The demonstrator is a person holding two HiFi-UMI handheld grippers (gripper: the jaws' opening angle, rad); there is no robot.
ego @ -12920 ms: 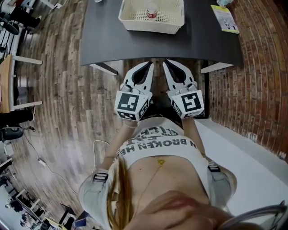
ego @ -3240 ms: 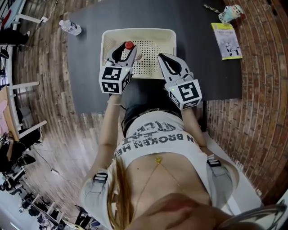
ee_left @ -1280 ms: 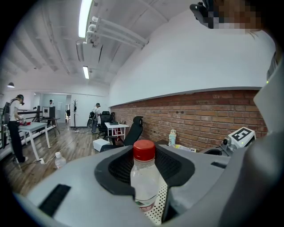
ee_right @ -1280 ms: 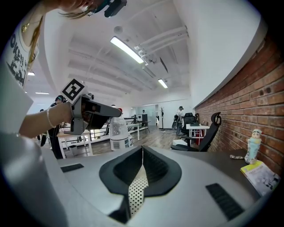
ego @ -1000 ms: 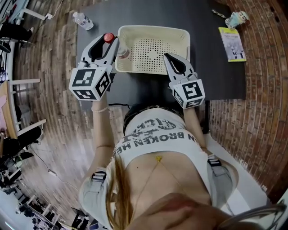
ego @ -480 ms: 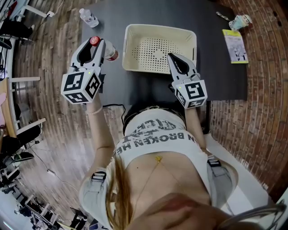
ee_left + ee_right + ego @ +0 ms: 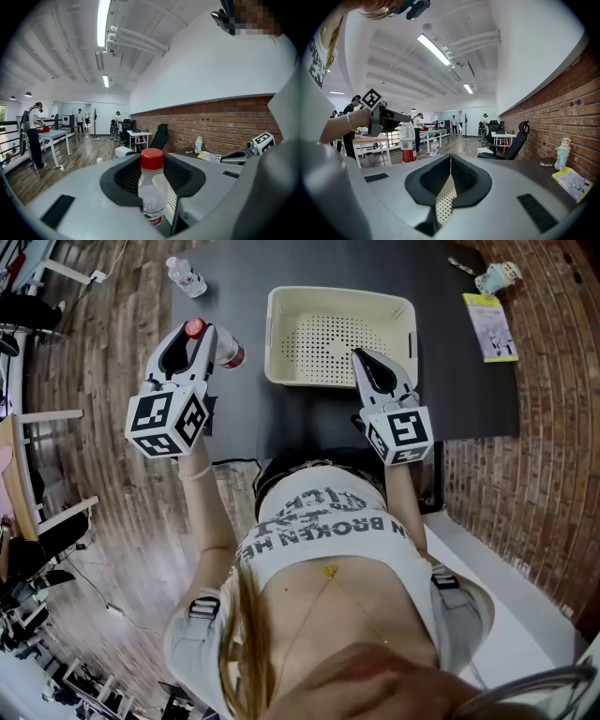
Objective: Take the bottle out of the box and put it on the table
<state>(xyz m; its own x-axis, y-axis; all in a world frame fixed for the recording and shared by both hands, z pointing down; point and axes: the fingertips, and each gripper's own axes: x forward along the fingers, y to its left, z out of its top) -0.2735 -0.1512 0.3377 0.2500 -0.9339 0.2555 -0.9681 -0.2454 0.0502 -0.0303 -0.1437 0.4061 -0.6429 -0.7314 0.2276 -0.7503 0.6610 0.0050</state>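
At nine o'clock from the box (image 7: 281, 334), left tongs (image 7: 199, 334) clamp the bottle (image 7: 223, 347): lower it upright onto bench (image 7: 309, 423); right tongs (image 7: 367, 357) closed, empty.

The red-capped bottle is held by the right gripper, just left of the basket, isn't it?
Not quite: the left gripper holds the red-capped bottle, as the left gripper view shows. It is indeed just left of the basket.

clear red-capped bottle (image 7: 226, 352): smooth glossy plastic, pretty see-through
cream perforated box (image 7: 342, 294): plastic, kinda matt
dark counter (image 7: 309, 423): smooth, matt
plank floor (image 7: 122, 512): worn-looking wood
red wall (image 7: 553, 427): rough brick
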